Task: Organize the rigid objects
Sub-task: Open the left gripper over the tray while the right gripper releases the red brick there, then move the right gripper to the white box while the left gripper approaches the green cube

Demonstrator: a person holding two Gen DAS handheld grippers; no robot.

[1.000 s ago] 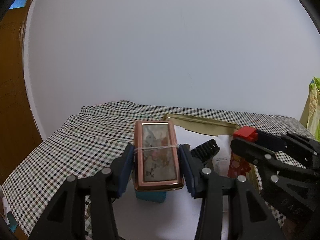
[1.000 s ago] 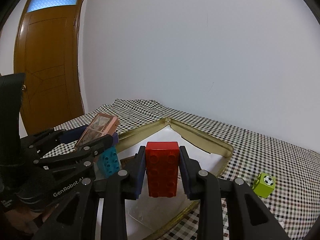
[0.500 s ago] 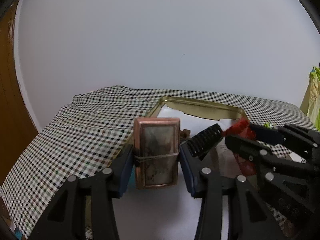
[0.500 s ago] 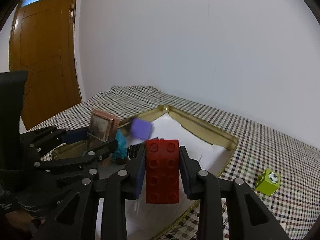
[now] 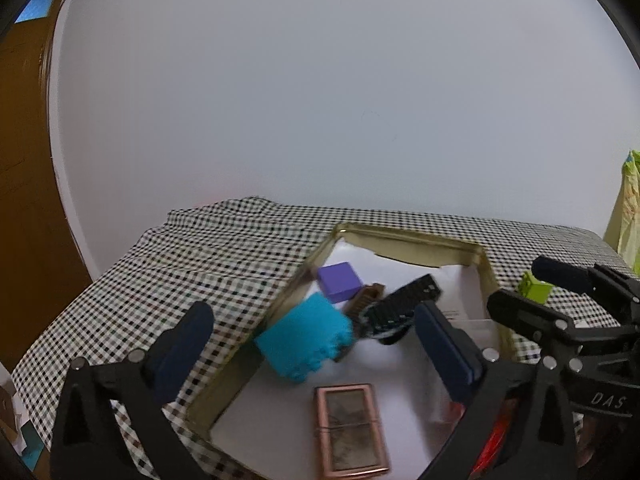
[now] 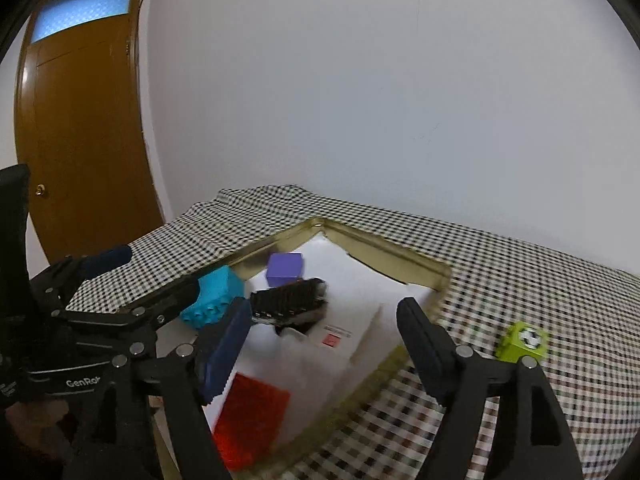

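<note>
Left gripper (image 5: 312,340): jaws spread wide, holding nothing, above the tray's near-left corner.
Right gripper (image 6: 324,344): jaws spread wide, empty, over the tray's near edge.
Tray (image 5: 408,236): gold rim, white lining, on the checked cloth (image 5: 224,256).
Case (image 5: 350,428): copper frame, flat in the tray's near part, long axis pointing from near edge toward far edge.
Red brick (image 6: 252,420): flat in the tray, near edge, blurred.
Cyan brick (image 5: 306,340): against the tray's left wall.
Purple cube (image 5: 340,282): tray's far-left part.
Black brick (image 5: 404,304): mid-tray, tilted.
Green cube (image 6: 522,340): outside the tray, right.
</note>
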